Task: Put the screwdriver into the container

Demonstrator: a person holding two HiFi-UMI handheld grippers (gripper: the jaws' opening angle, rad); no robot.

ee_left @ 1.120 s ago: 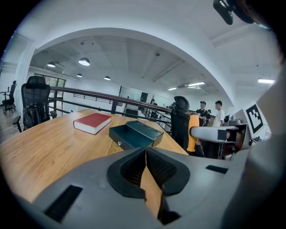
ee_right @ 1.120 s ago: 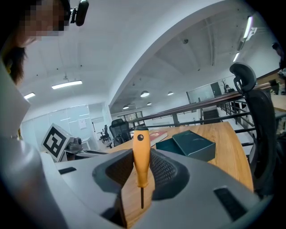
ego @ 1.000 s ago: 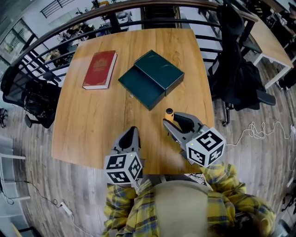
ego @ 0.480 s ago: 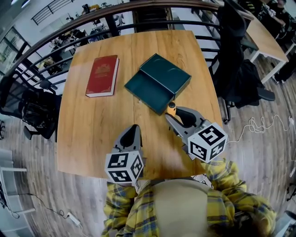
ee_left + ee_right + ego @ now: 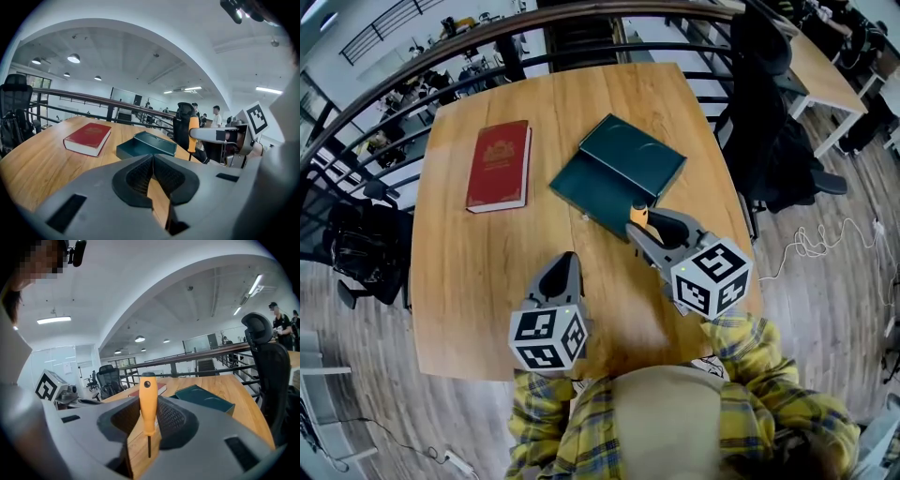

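Note:
The screwdriver point(image 5: 638, 214) has an orange handle and a thin dark shaft. It stands upright between the jaws of my right gripper point(image 5: 646, 227), which is shut on its handle point(image 5: 149, 401). The tool hangs just in front of the near edge of the dark green container point(image 5: 619, 173), a flat box whose lid lies shifted off over its far right part, leaving the near left part open. In the left gripper view, the container point(image 5: 146, 144) lies ahead and the screwdriver point(image 5: 192, 133) is to its right. My left gripper point(image 5: 565, 265) is shut and empty, low over the table's near part.
A red book point(image 5: 499, 166) lies on the wooden table point(image 5: 469, 272) to the left of the container. A dark railing runs behind the table. Black office chairs stand at the right and at the far left.
My right gripper has carried the screwdriver forward, from the bare table right up to the container's near edge. The left gripper has stayed where it was.

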